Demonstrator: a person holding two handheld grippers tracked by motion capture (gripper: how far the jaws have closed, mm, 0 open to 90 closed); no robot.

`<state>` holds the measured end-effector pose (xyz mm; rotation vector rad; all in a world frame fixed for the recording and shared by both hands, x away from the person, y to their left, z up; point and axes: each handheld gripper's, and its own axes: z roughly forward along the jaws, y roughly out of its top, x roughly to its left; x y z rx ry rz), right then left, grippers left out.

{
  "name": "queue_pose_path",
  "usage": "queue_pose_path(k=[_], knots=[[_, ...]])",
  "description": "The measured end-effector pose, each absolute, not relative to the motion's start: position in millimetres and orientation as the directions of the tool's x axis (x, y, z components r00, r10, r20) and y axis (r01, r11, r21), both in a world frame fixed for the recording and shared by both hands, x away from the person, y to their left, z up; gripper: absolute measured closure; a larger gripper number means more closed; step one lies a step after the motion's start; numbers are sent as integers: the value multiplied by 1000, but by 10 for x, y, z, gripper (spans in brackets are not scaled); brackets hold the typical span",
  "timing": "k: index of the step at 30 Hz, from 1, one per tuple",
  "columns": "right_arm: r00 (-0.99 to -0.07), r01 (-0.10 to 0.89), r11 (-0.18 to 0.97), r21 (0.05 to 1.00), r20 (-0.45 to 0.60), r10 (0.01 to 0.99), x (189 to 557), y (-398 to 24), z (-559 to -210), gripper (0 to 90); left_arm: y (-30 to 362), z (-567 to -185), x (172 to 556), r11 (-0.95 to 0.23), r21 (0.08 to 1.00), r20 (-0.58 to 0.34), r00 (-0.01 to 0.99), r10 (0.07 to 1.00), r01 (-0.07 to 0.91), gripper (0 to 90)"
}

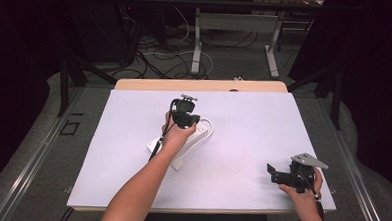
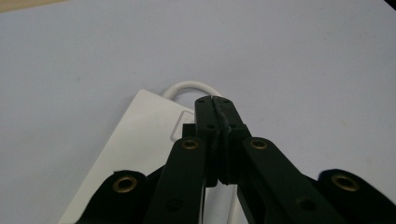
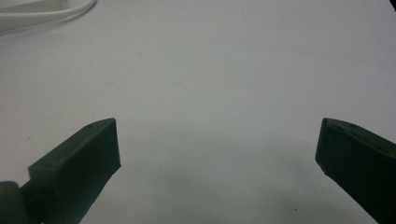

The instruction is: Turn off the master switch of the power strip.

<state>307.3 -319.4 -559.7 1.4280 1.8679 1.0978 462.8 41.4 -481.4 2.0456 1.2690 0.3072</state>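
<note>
Left gripper (image 2: pixel 215 100), jaws pressed together empty, hovers over a flat white power strip (image 2: pixel 140 144) with looped cord (image 2: pixel 187 86); right gripper (image 3: pixel 217 149) gapes wide.

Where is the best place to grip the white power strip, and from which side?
Probably across the narrow width of the power strip, coming from above: it lies flat and long, so its long edges suit the jaws. Avoid the end with the looped cord.

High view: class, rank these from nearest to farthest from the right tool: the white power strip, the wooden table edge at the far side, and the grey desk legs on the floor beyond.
1. White power strip, mid-table, up and left of the right tool.
2. Wooden table edge, at the far side of the white mat.
3. Grey desk legs, on the floor beyond the table.
</note>
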Motion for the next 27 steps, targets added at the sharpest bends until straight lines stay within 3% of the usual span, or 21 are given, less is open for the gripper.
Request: queue_pose_path(k=[27], knots=[[-285, 515, 95, 852, 66, 956, 3083, -3202, -5610, 0, 231, -5158, 4795, -303, 600, -144, 473, 869, 740, 900]])
